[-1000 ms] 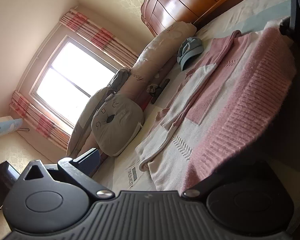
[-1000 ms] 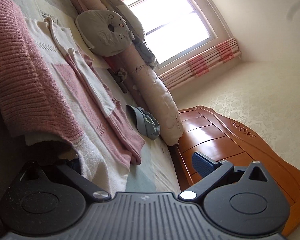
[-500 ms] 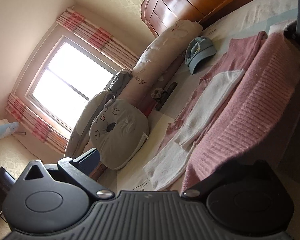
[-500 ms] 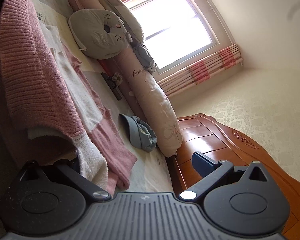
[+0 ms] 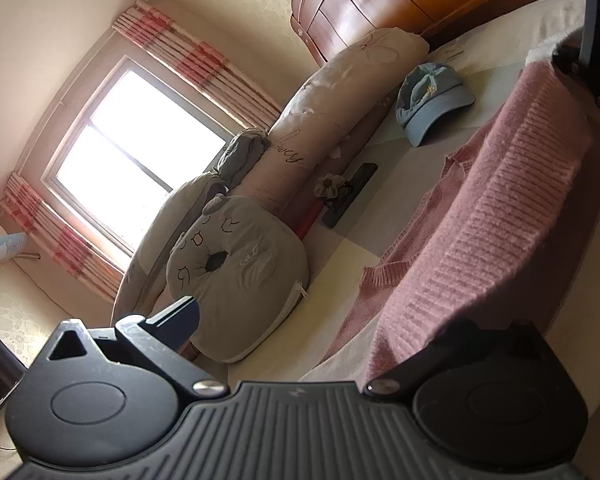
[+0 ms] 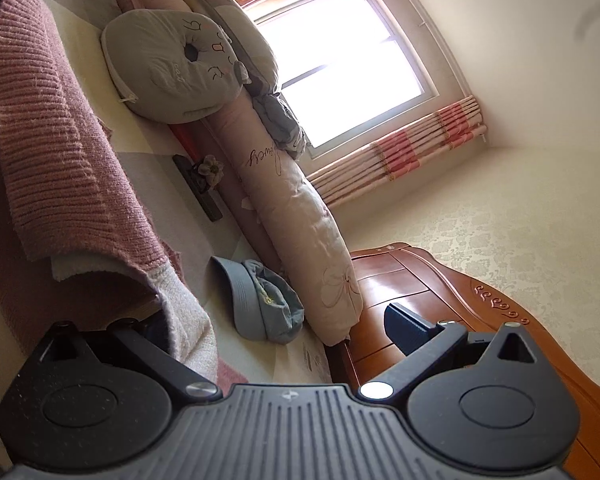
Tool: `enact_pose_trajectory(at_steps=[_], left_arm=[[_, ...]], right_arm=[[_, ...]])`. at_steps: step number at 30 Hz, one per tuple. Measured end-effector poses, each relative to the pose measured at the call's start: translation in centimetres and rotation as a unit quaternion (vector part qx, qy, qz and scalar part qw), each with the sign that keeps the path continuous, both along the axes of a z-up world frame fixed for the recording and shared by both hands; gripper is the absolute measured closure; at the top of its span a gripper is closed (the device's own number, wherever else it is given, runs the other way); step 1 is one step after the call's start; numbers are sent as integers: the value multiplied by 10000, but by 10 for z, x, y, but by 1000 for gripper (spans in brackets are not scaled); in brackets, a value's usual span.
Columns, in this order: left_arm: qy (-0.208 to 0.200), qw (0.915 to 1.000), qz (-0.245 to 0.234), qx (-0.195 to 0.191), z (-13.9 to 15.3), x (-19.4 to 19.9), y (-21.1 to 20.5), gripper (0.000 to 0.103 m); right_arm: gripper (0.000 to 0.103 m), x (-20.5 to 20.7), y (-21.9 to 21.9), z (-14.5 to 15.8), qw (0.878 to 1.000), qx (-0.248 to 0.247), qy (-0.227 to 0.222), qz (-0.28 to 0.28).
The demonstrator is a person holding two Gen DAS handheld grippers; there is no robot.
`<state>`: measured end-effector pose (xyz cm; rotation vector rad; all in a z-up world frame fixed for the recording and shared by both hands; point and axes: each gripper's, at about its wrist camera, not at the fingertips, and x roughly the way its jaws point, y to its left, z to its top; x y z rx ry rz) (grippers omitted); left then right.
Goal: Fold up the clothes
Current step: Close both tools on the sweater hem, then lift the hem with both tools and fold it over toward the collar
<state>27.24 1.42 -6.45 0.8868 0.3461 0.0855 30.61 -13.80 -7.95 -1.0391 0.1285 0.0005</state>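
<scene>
Your left gripper (image 5: 308, 344) shows one finger (image 5: 172, 320) bare against the grey cat cushion (image 5: 236, 276), while the other finger is buried under the pink sweater (image 5: 500, 216), whose ribbed hem drapes right over it; with the fingers standing that far apart and one hidden, you cannot tell whether they are pinching the knit or merely carrying it. Your right gripper (image 6: 276, 332) mirrors this: one finger (image 6: 412, 330) stands free before the wooden headboard (image 6: 400, 280), and the other lies beneath the sweater (image 6: 60, 152), where the cream lining curls over it, so its hold is equally unclear. The sweater hangs lifted between your two grippers, its ribbed edge stretched from one to the other, and its lower part lies on the bed (image 5: 380, 184). Beyond it, a blue cap (image 5: 432, 104) rests on the bed near the long bolster pillow (image 5: 332, 128), well apart from the knit.
</scene>
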Motion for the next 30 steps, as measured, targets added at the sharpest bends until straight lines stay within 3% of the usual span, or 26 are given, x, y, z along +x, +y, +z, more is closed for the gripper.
enact_pose_trajectory(at_steps=[7,16,21,26,30], left_arm=[[100,9998,115,-135,-14,52,5,0],[735,9956,251,-519,-53,98,13,0],[868,9945,188,-553,-48,88,13,1],[1111,9914,-338,-609,-25,49,8,1],[1755,9739,-818,-1188,-15,33,-2,1]], right_arm=[[0,50,6,-10,9996,14,292,54],[0,95,5,-32,9956,276,890,34],[0,95,-14,-22,9852,1006,1383,70],[0,53,-55,13,9633,1775,1879,718],[0,46,-64,7,9624,1608,2070,716]])
